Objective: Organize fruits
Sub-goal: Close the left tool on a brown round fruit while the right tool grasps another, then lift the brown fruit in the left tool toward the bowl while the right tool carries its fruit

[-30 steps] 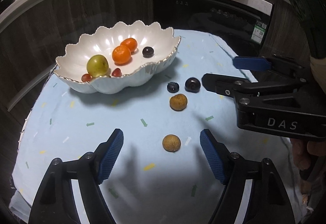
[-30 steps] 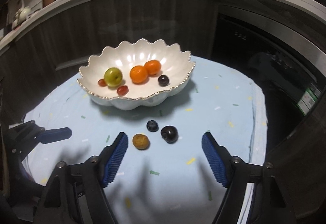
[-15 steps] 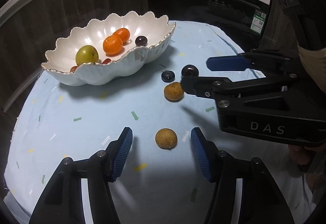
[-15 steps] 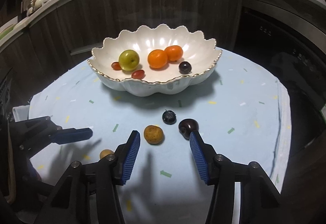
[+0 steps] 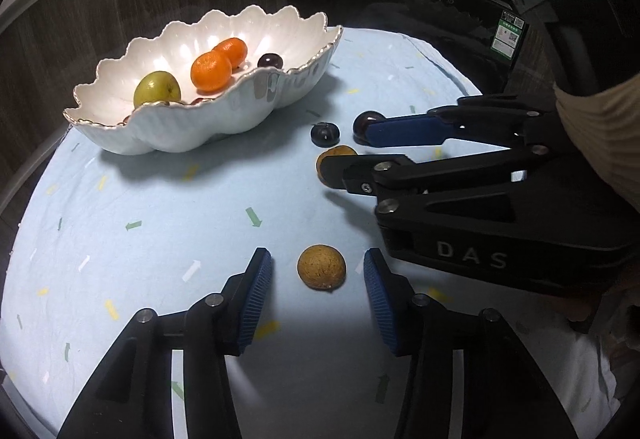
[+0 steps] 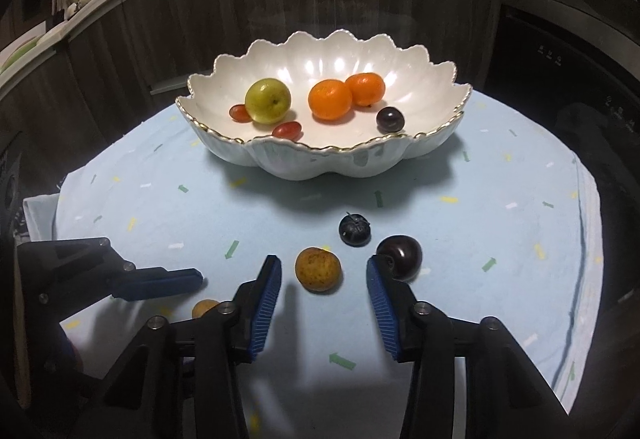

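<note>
Both tongs are closing, not yet touching: a brown fruit [image 5: 321, 266] lies between the left tongs [image 5: 317, 281], another [image 6: 318, 269] between the right tongs [image 6: 323, 291]. Light, brittle-shelled and round, each is probably best pinched gently across its widest part.

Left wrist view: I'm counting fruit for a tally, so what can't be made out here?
- Small red fruits in the bowl: hidden behind its near wall.
- Far brown fruit: partly covered by the right gripper.
- Dark plum: partly behind that gripper's blue pad.
</note>
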Demonstrator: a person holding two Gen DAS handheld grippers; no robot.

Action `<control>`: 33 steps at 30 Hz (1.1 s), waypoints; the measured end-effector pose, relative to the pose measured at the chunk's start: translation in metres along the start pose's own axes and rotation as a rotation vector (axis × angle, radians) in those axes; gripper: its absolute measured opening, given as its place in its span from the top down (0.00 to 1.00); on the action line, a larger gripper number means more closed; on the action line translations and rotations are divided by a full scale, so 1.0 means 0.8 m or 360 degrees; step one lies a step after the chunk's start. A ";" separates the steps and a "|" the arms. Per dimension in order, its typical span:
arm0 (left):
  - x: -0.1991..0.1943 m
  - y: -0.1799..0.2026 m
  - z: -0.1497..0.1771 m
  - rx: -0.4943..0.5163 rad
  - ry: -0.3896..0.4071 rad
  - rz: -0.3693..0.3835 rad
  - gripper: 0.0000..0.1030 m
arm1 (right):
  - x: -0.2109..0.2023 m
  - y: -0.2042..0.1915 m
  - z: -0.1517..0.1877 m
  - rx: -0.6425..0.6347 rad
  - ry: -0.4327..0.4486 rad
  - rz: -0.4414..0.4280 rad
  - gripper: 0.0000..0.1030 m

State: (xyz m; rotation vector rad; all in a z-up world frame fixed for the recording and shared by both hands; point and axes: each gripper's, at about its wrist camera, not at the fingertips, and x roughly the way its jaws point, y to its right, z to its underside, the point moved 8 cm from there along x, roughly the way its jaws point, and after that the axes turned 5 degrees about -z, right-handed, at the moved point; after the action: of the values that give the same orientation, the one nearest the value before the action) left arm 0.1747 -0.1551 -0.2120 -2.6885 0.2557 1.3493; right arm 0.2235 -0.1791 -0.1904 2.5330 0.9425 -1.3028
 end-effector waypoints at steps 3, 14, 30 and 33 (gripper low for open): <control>0.000 0.000 -0.001 0.0005 0.0006 0.0008 0.60 | 0.007 -0.001 0.000 0.0002 -0.0015 -0.0008 0.60; 0.000 -0.001 -0.002 0.0010 0.0012 0.0027 0.77 | 0.026 -0.002 0.004 0.0018 -0.0059 -0.0031 0.73; -0.014 -0.018 -0.011 -0.0043 0.0047 0.0016 0.77 | -0.002 -0.002 -0.005 0.0080 0.0005 -0.0024 0.73; -0.021 -0.021 -0.014 -0.0054 0.0065 0.0015 0.77 | -0.009 -0.006 -0.010 0.0089 0.0018 -0.0015 0.73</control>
State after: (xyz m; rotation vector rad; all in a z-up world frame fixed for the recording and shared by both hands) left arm 0.1774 -0.1392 -0.1914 -2.7482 0.2523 1.3145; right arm 0.2230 -0.1758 -0.1793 2.5832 0.9343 -1.3369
